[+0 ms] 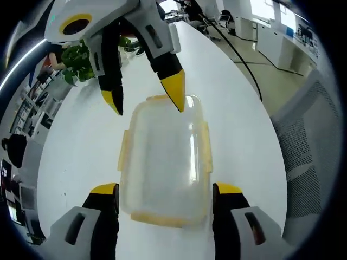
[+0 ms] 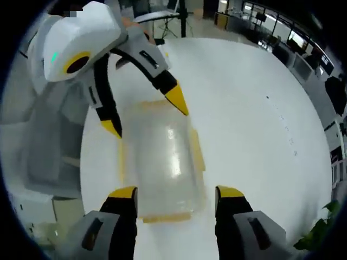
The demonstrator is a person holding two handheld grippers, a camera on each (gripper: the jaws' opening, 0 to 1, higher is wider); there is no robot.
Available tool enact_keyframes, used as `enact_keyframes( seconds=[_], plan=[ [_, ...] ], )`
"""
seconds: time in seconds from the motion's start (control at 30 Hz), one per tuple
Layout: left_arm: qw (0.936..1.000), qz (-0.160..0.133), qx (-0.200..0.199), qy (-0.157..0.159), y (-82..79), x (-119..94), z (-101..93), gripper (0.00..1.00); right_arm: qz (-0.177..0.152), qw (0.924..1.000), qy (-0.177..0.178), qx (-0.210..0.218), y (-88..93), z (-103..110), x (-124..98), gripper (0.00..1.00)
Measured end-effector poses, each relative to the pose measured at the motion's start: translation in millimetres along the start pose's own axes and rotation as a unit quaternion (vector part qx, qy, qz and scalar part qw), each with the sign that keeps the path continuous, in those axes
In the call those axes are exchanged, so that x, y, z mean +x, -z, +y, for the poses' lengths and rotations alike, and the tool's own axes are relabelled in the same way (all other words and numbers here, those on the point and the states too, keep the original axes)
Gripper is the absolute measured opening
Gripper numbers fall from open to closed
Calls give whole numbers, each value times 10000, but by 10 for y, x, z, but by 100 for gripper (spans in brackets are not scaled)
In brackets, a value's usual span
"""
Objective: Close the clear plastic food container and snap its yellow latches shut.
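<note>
I can read no writing or brand anywhere. I count one clear plastic food container (image 1: 165, 162) (image 2: 160, 160), lid on, lying on the white table (image 1: 238, 108) (image 2: 244, 97), with yellow latches (image 1: 206, 146) (image 2: 196, 150) along its edges. My left gripper (image 1: 165, 190) (image 2: 145, 115) stands at one end of the container, jaws spread apart, one to each side of it. My right gripper (image 2: 175, 194) (image 1: 145, 96) stands at the opposite end, spread likewise. A potted plant (image 1: 78, 60) sits beyond the container.
</note>
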State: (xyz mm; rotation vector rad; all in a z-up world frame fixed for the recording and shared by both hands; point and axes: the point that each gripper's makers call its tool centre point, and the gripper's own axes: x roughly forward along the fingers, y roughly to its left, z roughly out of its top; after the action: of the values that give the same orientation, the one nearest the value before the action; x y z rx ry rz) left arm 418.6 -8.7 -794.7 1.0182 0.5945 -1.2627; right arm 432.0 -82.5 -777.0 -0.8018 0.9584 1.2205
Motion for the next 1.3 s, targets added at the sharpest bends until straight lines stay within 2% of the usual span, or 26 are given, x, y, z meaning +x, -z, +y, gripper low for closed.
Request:
enact_keyframes(
  seconds=[0.2,0.57,0.83,1.0,1.3],
  plan=[
    [9999,64,-98,8,82,-8,78,78,112,9997,79,-214,46,35,12,65],
    [9997,123,-47,192,91,84,80,86,147,9992,132,-338,73,129,82,71],
    [9992,192,-31,363,116,157,72,86,230,9985,211,-444,130,149,178,76],
    [9982,286,-80,513,169,203,36,82,388,9975,240,-542,184,164,241,74],
    [9979,407,-30,502,194,211,31,82,348,9978,297,-485,177,154,250,73]
  ],
)
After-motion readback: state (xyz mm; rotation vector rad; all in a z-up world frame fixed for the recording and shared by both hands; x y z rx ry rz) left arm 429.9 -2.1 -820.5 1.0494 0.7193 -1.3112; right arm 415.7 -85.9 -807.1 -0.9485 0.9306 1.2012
